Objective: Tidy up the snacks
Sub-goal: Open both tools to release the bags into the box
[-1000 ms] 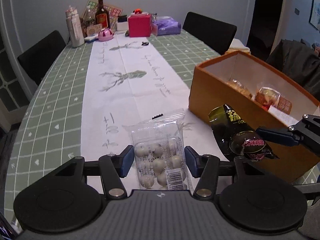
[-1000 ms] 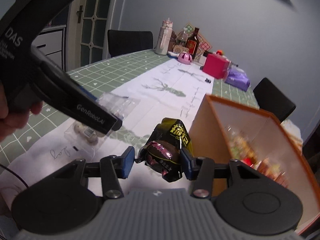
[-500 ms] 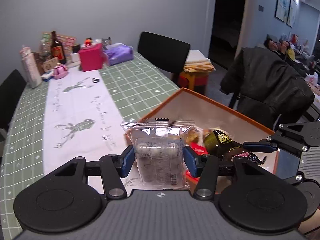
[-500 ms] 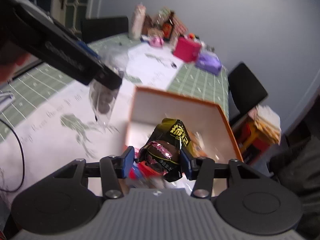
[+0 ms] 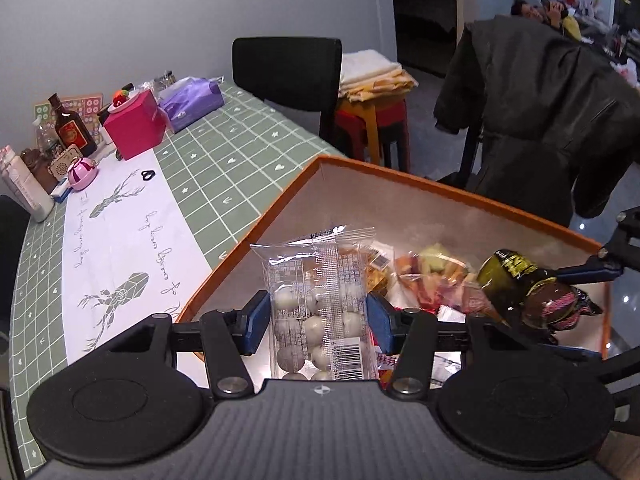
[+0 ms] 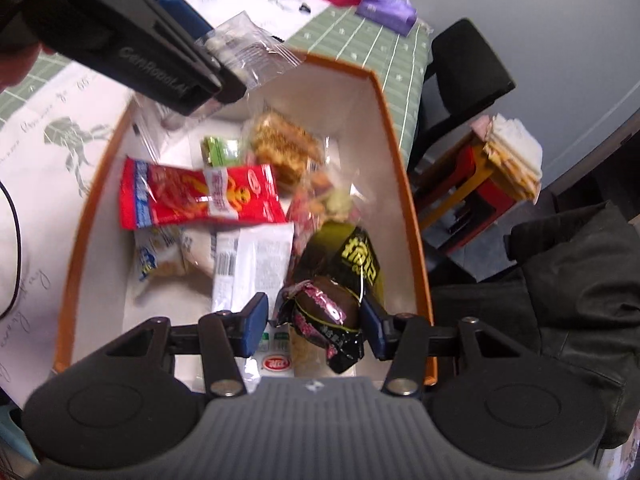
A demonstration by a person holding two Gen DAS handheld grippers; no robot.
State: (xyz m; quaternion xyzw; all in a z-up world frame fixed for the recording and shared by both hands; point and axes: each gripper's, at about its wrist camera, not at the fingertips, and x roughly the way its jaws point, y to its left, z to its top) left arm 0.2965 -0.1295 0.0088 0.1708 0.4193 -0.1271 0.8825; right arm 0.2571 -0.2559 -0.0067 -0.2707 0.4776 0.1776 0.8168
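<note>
Both packets have been carried from above the table to over the orange box [image 6: 404, 184]. The clear pack of white balls [image 5: 320, 312] is pinched in the left gripper [image 5: 316, 322] near the box's left wall; the dark green packet [image 6: 336, 280], held in the right gripper [image 6: 314, 322], hangs at its right wall. Each should be lowered before release, so that nothing spills over the rim.

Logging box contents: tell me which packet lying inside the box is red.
The red packet with yellow print, lying flat across the middle of the orange box. The packets around it are clear, white or green.
</note>
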